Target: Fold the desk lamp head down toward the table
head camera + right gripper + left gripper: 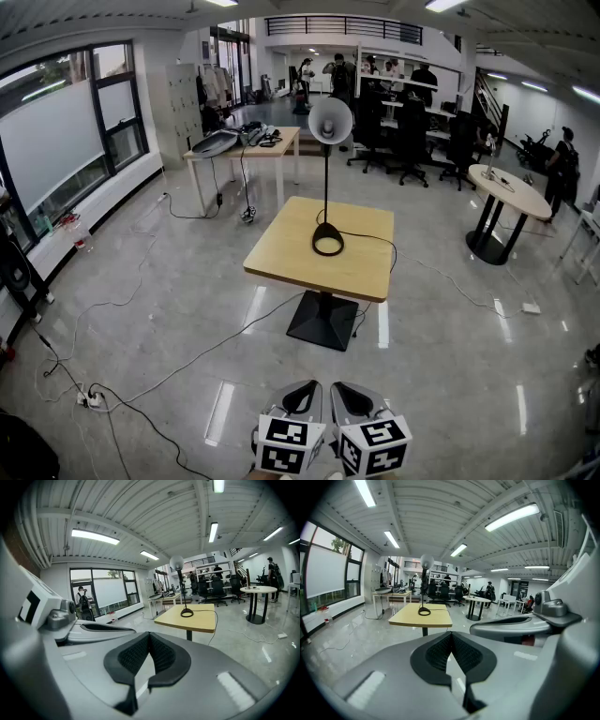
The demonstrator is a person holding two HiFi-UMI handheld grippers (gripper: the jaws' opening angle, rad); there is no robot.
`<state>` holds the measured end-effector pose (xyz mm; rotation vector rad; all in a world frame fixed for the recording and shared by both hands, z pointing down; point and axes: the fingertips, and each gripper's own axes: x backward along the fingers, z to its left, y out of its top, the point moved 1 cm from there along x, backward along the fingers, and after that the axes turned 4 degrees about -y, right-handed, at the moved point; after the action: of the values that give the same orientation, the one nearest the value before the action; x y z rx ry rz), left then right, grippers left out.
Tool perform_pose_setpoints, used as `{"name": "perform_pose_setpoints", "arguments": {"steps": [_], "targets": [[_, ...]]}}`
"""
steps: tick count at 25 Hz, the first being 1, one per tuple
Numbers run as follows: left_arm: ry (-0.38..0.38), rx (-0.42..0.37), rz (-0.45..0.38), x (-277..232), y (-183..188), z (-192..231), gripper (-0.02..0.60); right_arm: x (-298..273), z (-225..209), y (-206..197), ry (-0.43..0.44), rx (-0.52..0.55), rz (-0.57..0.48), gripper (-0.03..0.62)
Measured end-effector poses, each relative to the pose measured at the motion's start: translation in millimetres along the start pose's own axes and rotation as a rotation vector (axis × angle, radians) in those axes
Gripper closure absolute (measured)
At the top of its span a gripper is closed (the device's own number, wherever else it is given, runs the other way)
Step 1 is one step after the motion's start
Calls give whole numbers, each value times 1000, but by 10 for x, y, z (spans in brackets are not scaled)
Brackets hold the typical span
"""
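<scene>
Two grippers were in view, low at the near edge of the head view, side by side and almost touching, both pointing toward the square wooden table [281, 258].

Left gripper [304, 388]: jaws together, black ribbed pads meeting at the tips, nothing between them (its own view confirmed this [451, 637]). Marker cube [289, 444] faced the head camera.

Right gripper [345, 388]: jaws likewise closed pad to pad, with nothing held [149, 637]. Its marker cube [374, 444] sat just beside the left one.

Desk lamp [326, 178]: stood on the table, well apart from both grippers, with a stretch of glossy grey floor [187, 319] between.
- Ring base [327, 240] lay flat at about the middle of the tabletop.
- Stem [326, 192], thin and black, rose straight up from the base.
- Lamp head [330, 120], a round white shade, sat at the top of the stem and faced toward the grippers; not folded down.
- Black cord [375, 240] ran from the base toward the table's right edge and dropped over it.

The table stood on a single post with a dark square foot [323, 321].

Surroundings:
- A long desk [246, 150] with gear on it stood behind and to the left.
- A round white table [511, 192] stood at the right.
- Office chairs [411, 141] and several people were at the far end of the room.
- A power strip [90, 398] and loose cables lay on the floor at the near left.
</scene>
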<state>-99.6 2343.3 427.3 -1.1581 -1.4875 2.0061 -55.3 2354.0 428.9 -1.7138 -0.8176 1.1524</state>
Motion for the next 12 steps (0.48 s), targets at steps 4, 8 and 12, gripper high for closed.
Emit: {"name": "perform_pose_setpoints", "arguments": {"steps": [4, 8, 12], "targets": [[-2, -8, 4, 585, -86, 998, 572, -534, 1029, 57, -3, -3, 3, 589], [4, 2, -8, 1086, -87, 1865, 572, -1006, 1915, 184, -4, 4, -1, 589], [7, -1, -12, 1531, -178, 2616, 572, -1410, 2715, 198, -3, 22, 1, 589]]}}
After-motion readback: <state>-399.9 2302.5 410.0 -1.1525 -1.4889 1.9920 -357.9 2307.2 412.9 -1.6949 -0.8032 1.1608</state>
